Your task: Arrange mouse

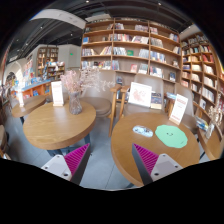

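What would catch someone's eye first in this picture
The green round mat on the wooden table beyond the right finger stands out, with a small mouse beside it. Behind, tall bookshelves fill the wall. The gripper is open and holds nothing.

Even, warm indoor light fills the room, brightest from a pale ceiling panel [58, 17] overhead. Shadows stay soft. Fisheye distortion bends the bookshelves [130, 50] and the round wooden surface [60, 125] strongly outward. Distant detail is blurry.

Smooth wooden tables [58, 125], wooden bookshelves [130, 50]
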